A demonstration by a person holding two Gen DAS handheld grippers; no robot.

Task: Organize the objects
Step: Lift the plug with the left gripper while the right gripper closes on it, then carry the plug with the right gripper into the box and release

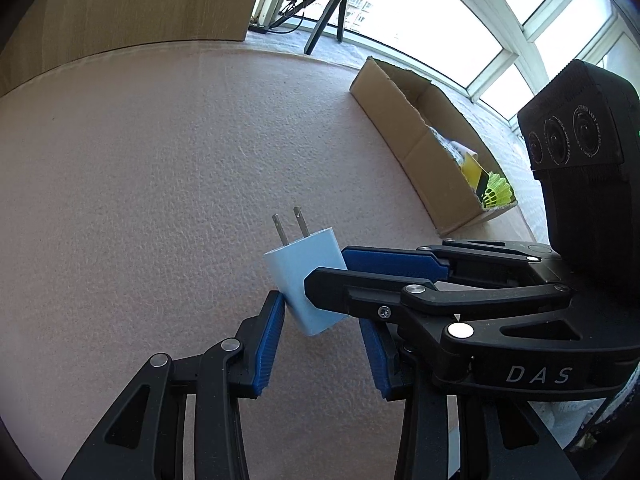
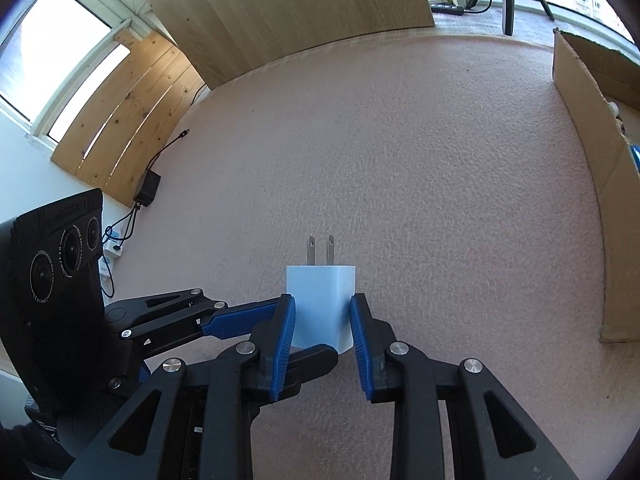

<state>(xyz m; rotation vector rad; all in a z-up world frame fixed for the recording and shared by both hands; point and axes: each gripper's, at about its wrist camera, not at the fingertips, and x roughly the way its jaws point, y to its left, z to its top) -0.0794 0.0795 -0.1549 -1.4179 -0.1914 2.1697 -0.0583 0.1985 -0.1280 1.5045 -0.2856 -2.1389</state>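
A white two-prong charger point(image 1: 298, 276) point(image 2: 320, 300) hangs above the pink textured surface, prongs pointing away from me. My right gripper point(image 2: 323, 304) is shut on it, with a blue pad pressed against each side. In the left wrist view that gripper point(image 1: 332, 270) reaches in from the right across the charger. My left gripper point(image 1: 320, 312) also holds the charger: its left pad touches the lower left edge, and its right pad sits at the lower right edge, partly hidden by the right gripper's finger. One of its fingers point(image 2: 236, 322) comes in from the left.
An open cardboard box point(image 1: 404, 120) point(image 2: 580, 112) lies at the right, holding a yellow-green shuttlecock point(image 1: 498, 192) and a yellow card point(image 1: 472, 168). A wooden panel point(image 2: 288, 12) stands at the back. A tripod point(image 1: 324, 12) stands by the window. A black adapter with cables point(image 2: 147, 188) lies at the left.
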